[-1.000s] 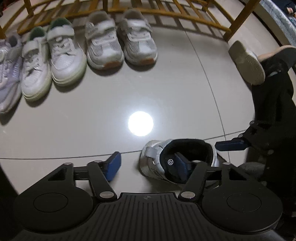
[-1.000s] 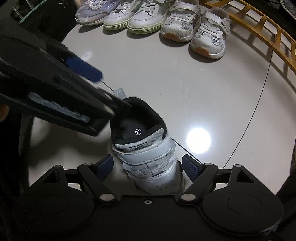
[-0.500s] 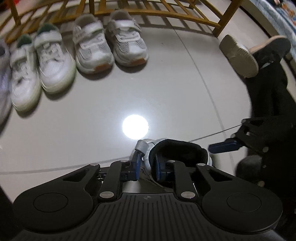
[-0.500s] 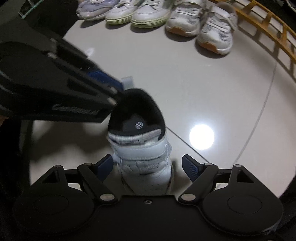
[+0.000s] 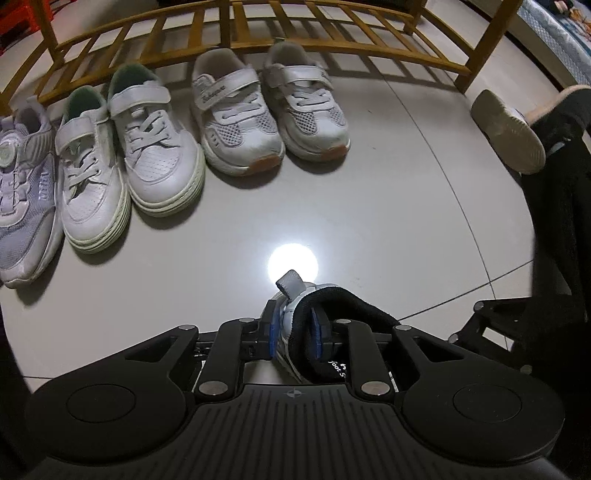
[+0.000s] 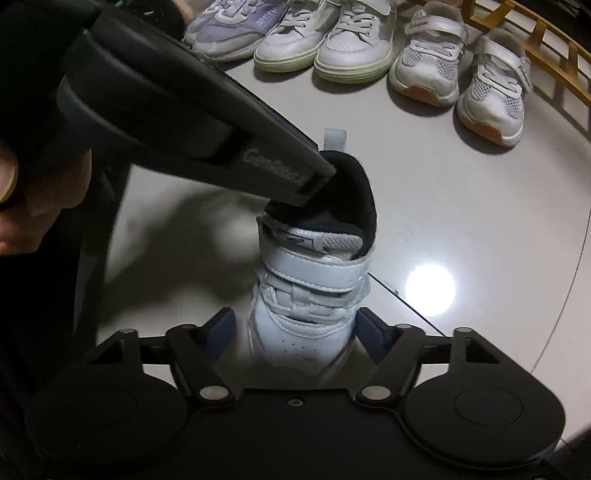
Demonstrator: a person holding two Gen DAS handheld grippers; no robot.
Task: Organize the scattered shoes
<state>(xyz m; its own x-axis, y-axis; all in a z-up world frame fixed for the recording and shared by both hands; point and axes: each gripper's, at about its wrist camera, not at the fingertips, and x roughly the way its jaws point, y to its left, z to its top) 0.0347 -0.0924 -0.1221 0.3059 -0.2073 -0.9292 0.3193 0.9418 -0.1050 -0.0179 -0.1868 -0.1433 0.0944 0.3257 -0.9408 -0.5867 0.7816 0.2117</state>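
Beyond the white strap shoe you hold, five pale sneakers line the slatted wooden rack, with bare glossy tile between. Your left gripper is pinched on the shoe's padded black collar. Your right gripper is closing, pads flanking the smooth toe without pressing. An overturned shoe lies far right of it.

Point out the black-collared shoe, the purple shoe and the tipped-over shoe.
black-collared shoe [image 6: 314, 269]: right wrist view, on its strap.
purple shoe [image 5: 22, 206]: left wrist view, on its mesh upper.
tipped-over shoe [image 5: 506, 133]: left wrist view, on its sole.
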